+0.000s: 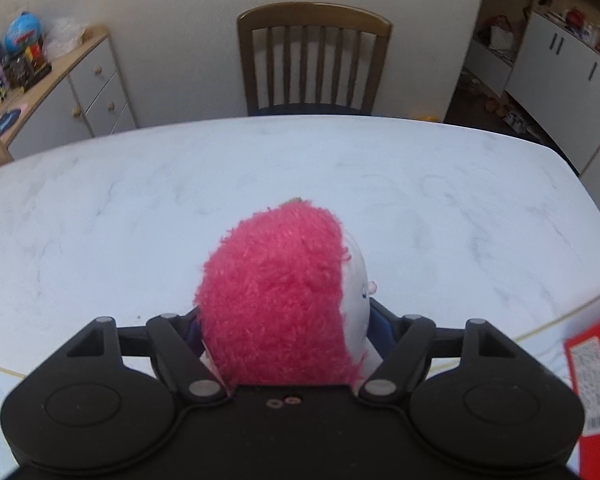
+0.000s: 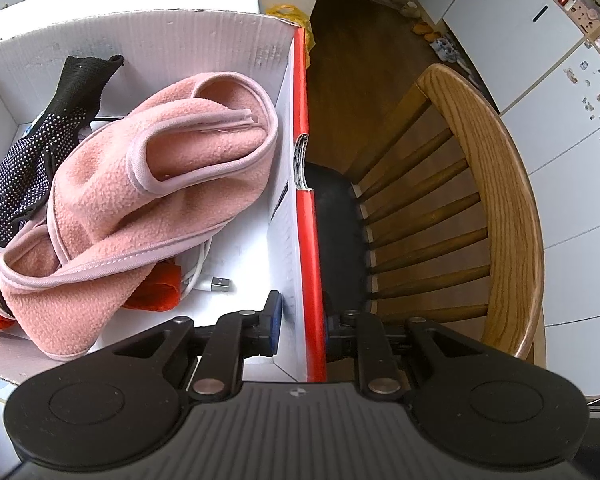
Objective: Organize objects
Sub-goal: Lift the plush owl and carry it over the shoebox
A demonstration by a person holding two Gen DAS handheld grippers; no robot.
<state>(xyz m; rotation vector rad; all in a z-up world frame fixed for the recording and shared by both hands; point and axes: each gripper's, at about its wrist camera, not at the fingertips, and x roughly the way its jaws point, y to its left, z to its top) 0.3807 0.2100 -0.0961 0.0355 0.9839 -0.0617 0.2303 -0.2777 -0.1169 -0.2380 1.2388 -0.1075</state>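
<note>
My left gripper (image 1: 284,332) is clamped on the fuzzy pink-haired plush doll (image 1: 276,296), held above the white marble table (image 1: 100,220), its long axis pointing away from me. The red-sided white cardboard box (image 1: 592,376) lies to its right, near edge, so I judge the doll must travel right. My right gripper (image 2: 300,328) pinches that box's right wall (image 2: 296,200); inside lie a pink fleece cloth (image 2: 140,200) and a black dotted glove (image 2: 40,140). A brown wooden chair (image 1: 314,60) stands at the far side.

table (image 1: 140,216): bare ahead | box (image 2: 296,240): cloth (image 2: 140,200) fills middle | chair (image 2: 500,200): right
</note>
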